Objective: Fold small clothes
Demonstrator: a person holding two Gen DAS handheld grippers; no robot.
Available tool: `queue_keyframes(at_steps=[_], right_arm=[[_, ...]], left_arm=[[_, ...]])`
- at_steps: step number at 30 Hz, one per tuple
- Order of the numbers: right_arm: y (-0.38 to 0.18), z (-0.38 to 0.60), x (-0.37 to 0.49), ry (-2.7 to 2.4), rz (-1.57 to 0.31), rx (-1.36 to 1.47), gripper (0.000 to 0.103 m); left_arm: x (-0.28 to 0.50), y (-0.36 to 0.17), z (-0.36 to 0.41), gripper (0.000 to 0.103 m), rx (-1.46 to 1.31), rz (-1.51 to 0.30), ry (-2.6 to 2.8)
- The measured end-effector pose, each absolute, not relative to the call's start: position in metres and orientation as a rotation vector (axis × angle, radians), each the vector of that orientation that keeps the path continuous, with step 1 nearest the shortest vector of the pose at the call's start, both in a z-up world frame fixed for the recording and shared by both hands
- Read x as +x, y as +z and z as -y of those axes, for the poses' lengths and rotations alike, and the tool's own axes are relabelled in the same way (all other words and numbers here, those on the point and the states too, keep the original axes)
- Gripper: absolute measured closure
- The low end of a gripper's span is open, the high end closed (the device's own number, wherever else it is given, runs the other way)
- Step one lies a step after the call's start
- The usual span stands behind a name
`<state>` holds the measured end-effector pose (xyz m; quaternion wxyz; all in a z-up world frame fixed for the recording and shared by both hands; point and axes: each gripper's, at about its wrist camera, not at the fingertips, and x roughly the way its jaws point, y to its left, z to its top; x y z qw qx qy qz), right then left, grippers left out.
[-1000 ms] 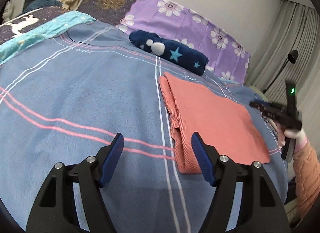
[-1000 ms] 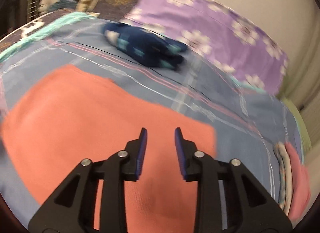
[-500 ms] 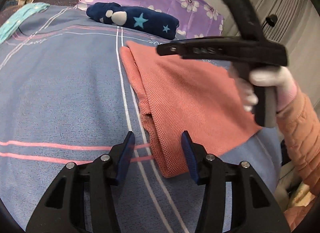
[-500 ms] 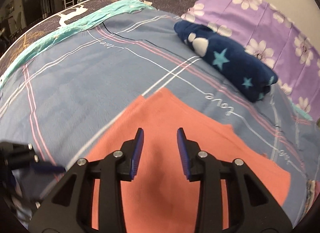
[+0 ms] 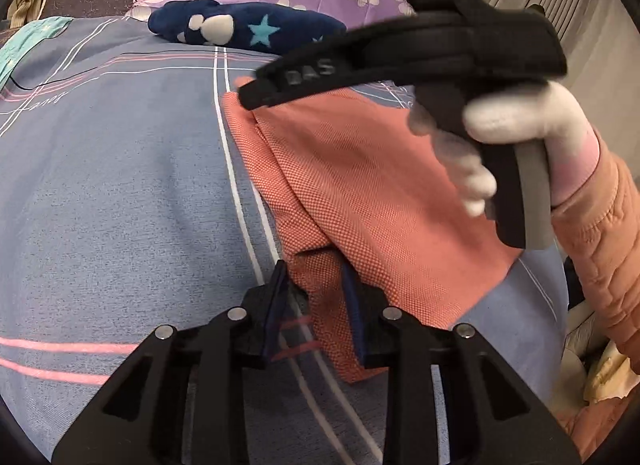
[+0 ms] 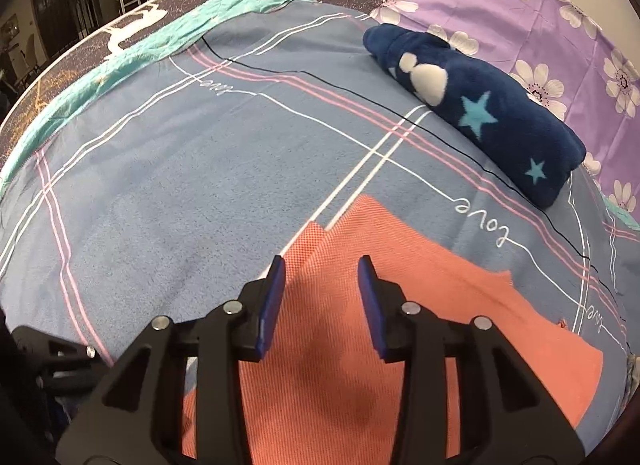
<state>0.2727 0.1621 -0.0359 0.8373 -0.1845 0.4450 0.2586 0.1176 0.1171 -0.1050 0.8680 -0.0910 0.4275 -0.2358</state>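
Note:
A salmon-pink knit garment (image 5: 360, 185) lies folded flat on the blue checked bedspread (image 5: 120, 185). My left gripper (image 5: 314, 277) is open, its blue pads on either side of the garment's near left corner fold. My right gripper (image 6: 322, 265) is open just above the garment (image 6: 400, 345), close to its far left corner. In the left wrist view the right gripper's black body (image 5: 400, 53) and the white-gloved hand (image 5: 520, 121) hover over the garment's far part.
A navy fleece roll with stars (image 6: 480, 113) lies at the far side of the bedspread (image 6: 160, 185); it also shows in the left wrist view (image 5: 248, 25). A purple flowered pillow (image 6: 540, 17) is behind it. A teal cloth strip (image 6: 120, 65) runs along the left.
My left gripper has moved forward and narrowed around the garment's near left corner. My right gripper has moved across the garment to its far left corner.

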Motion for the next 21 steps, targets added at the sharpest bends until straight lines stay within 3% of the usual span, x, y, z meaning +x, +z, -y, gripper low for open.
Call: queue_keyframes(at_steps=[6, 7, 8, 9, 12, 16, 18, 20, 21], right_arm=[[-0.054, -0.181, 0.291, 0.469, -0.973, -0.461, 0.060], [-0.056, -0.180, 0.294, 0.459, -0.976, -0.458, 0.075], [-0.054, -0.179, 0.298, 0.430, -0.963, -0.442, 0.099], [-0.049, -0.176, 0.300, 0.405, -0.932, -0.418, 0.101], [-0.026, -0.164, 0.305, 0.400, -0.863, -0.316, 0.101], [-0.039, -0.159, 0.318, 0.520, -0.964, -0.276, 0.099], [-0.044, -0.155, 0.314, 0.594, -0.981, -0.235, 0.092], [-0.040, -0.148, 0.305, 0.598, -0.959, -0.216, 0.068], [-0.036, -0.143, 0.299, 0.606, -0.940, -0.208, 0.066]], left_arm=[[0.121, -0.111, -0.135, 0.072, -0.325, -0.904, -0.548], [0.120, -0.111, -0.135, 0.086, -0.333, -0.905, -0.553], [0.119, -0.112, -0.133, 0.101, -0.332, -0.916, -0.567], [0.116, -0.113, -0.130, 0.102, -0.325, -0.929, -0.589], [0.101, -0.106, -0.118, 0.102, -0.241, -0.904, -0.597], [0.099, -0.110, -0.121, 0.101, -0.265, -0.920, -0.579], [0.103, -0.113, -0.127, 0.101, -0.308, -0.922, -0.583], [0.102, -0.115, -0.135, 0.099, -0.355, -0.921, -0.584], [0.101, -0.115, -0.137, 0.097, -0.369, -0.919, -0.581]])
